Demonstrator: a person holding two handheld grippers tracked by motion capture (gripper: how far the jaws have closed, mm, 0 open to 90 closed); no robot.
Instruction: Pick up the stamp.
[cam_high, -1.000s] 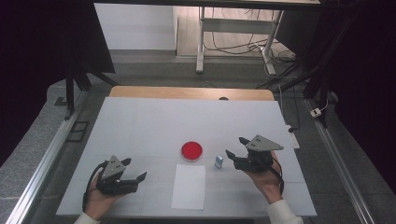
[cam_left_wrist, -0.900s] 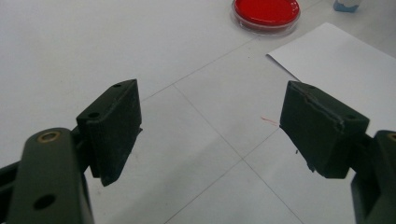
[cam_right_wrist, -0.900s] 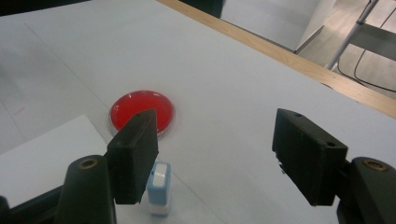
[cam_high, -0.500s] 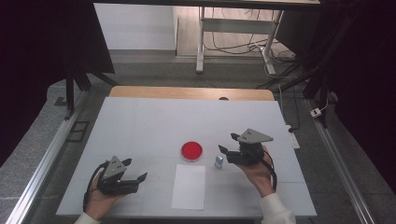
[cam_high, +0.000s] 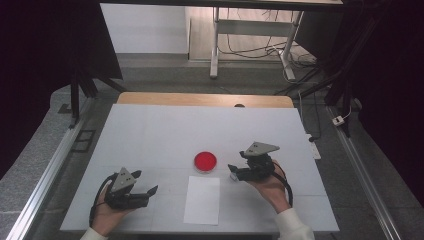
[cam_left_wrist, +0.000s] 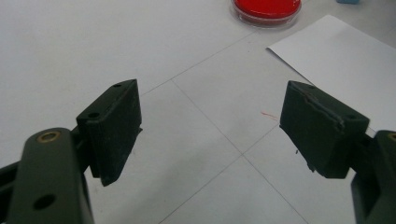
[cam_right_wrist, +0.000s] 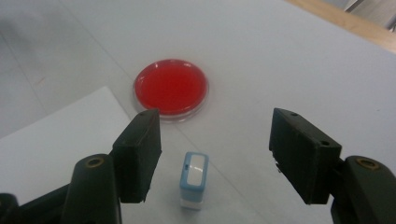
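The stamp (cam_right_wrist: 194, 179), a small blue-and-white block, stands upright on the table (cam_high: 150, 130), just short of the red dish (cam_right_wrist: 171, 88) and just beside the far corner of the paper (cam_right_wrist: 51, 140); it sits between the jaws of the right gripper (cam_right_wrist: 215, 154), nearer the left jaw, with clear gaps on both sides; the jaws have just been closing a little, yet they stand spread and neither pad touches the stamp. The step in hand reads as the reach for the stamp, with the grasp not yet made; the next move calls for centring the jaws on its narrow sides, settling lower, and pinching gently so that so light and tall a block does not tip toward the dish.

The dish is a shallow, clear, round one holding a flat red layer across its whole floor; whether a lid covers it I cannot tell; nothing else lies in it.

Well away from the dish on the paper's other side, the left gripper (cam_left_wrist: 210, 126) rests low over bare table, jaws wide apart and holding nothing.
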